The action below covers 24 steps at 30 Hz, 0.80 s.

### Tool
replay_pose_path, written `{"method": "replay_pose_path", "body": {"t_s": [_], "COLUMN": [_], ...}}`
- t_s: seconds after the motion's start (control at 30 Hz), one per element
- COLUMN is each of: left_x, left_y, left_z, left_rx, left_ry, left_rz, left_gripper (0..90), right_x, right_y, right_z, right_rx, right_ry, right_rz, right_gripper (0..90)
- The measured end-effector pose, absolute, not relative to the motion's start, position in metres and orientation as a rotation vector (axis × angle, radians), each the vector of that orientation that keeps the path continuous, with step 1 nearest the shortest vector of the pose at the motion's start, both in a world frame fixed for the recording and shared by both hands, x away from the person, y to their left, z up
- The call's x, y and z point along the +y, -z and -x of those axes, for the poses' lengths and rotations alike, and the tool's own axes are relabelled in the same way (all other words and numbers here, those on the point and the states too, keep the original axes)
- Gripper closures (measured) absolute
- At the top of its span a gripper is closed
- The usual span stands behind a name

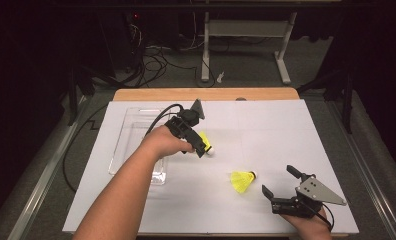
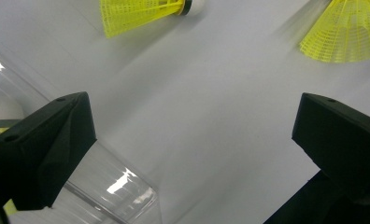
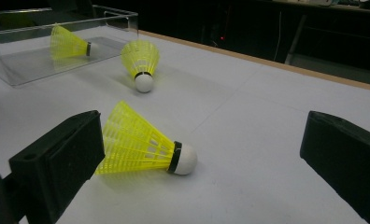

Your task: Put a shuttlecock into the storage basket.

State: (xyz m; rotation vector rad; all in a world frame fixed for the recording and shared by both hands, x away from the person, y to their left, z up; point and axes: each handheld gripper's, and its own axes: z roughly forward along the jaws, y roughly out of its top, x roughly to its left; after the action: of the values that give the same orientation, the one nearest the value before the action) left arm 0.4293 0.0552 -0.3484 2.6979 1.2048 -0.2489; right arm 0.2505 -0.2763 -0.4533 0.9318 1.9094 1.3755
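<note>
Two yellow shuttlecocks with white corks lie on the white table sheet. One shuttlecock (image 1: 205,141) (image 3: 140,62) (image 2: 346,32) rests right of the clear tray (image 1: 121,150). My left gripper (image 1: 202,146) (image 2: 195,102) hangs open just over it, with nothing between the jaws. The other shuttlecock (image 1: 243,181) (image 3: 143,149) (image 2: 143,11) lies on its side in the middle front. My right gripper (image 1: 280,181) (image 3: 204,121) stands open a short way to its right, jaws pointing at it. A third shuttlecock (image 3: 68,44) lies inside the tray (image 3: 15,70).
The tray's clear wall (image 2: 127,186) is close under my left gripper. A wooden table edge (image 1: 206,94) runs along the back. Beyond it are a desk frame (image 1: 246,45) and cables on the floor (image 1: 156,60). The person's left forearm (image 1: 121,195) crosses the tray's front corner.
</note>
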Motion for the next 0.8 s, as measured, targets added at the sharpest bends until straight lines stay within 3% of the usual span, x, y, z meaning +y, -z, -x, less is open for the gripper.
{"method": "replay_pose_path", "body": {"t_s": [0.8], "left_x": [0.045], "left_y": [0.363], "left_z": [-0.447], "left_rx": [1.213], "left_ry": [0.25], "left_rz": [-2.669], "left_gripper": [1.2], "right_x": [-0.272], "right_y": [0.456], "right_z": [-0.256], "right_rx": [1.934], "right_ry": [-1.384], "right_rz": [-0.918], "right_gripper": [0.5]}}
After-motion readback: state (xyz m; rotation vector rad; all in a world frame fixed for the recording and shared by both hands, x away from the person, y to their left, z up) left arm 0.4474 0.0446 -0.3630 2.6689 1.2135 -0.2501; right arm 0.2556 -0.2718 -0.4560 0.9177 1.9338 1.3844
